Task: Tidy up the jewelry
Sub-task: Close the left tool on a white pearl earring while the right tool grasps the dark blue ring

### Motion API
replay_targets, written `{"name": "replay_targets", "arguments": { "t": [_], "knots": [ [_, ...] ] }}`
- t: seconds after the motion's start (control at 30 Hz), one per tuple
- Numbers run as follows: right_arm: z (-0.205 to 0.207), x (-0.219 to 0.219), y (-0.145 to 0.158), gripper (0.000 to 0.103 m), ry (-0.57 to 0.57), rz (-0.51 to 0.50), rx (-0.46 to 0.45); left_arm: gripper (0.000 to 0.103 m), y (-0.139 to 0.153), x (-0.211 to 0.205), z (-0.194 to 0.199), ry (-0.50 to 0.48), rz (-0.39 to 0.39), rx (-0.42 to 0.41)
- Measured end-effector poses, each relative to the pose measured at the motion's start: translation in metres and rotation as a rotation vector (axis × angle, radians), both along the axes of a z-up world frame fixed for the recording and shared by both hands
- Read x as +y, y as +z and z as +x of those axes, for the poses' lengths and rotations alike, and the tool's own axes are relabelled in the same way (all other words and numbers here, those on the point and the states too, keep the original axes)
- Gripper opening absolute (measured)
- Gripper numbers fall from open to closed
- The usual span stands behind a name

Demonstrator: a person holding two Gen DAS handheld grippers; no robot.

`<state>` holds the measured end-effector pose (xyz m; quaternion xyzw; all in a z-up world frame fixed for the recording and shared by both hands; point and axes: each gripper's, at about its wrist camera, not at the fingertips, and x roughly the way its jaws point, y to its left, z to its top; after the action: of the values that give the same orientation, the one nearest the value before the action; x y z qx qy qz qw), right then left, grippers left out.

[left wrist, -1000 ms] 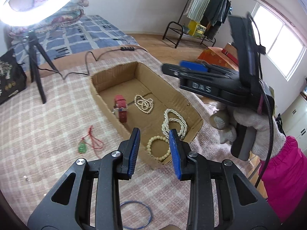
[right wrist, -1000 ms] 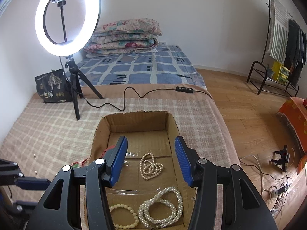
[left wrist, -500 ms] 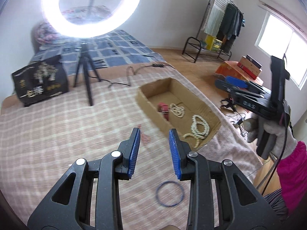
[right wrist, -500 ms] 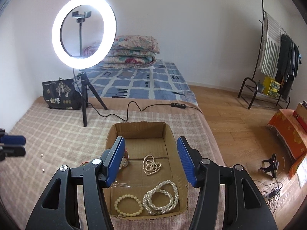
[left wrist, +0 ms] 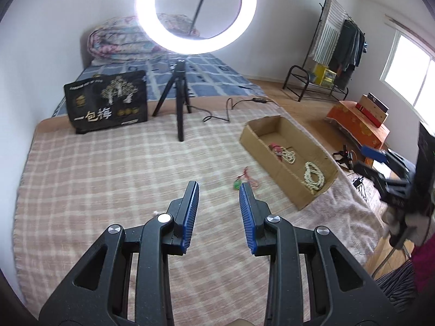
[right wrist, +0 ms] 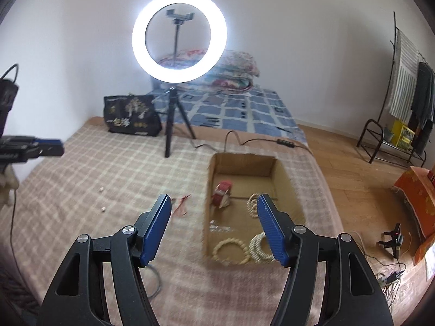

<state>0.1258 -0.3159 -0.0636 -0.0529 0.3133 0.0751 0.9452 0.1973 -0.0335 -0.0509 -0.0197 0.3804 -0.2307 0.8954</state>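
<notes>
The left camera is sitting behind the left gripper (left wrist: 218,187) and looking far across the checked blanket (left wrist: 108,168) toward the ring light (left wrist: 197,13), from high up. The cardboard box (left wrist: 288,160) is lying off to its right. The right camera is looking out from behind the right gripper (right wrist: 214,203), closer to the box (right wrist: 244,160) and facing the same light (right wrist: 179,36). Both views are sharing the blanket, box, light and black bag (left wrist: 107,102).

The left tongs (left wrist: 218,193) have pulled back from the cardboard box (left wrist: 274,167) and now hang over the checked blanket (left wrist: 108,176) (green pendant (left wrist: 237,185) just ahead). The right tongs (right wrist: 214,207) shifted left, straddling the box's near wall.
</notes>
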Motion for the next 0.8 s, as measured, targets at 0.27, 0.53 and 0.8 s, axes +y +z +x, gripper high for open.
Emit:
{"name": "replay_targets", "arguments": {
  "t": [0.27,0.53,0.8],
  "knots": [
    [-0.035,0.026,-0.035,0.071,-0.031,0.001,0.050,0.030,-0.034,0.011,0.001,0.001,0.021,0.058],
    [-0.039,0.041,-0.083,0.071,-0.009,-0.004,0.165,0.030,-0.077,0.011,-0.002,-0.004,0.063,0.110],
    [-0.025,0.039,-0.125,0.058,-0.021,0.060,0.267,0.030,-0.113,0.007,0.001,-0.021,0.080,0.148]
  ]
}}
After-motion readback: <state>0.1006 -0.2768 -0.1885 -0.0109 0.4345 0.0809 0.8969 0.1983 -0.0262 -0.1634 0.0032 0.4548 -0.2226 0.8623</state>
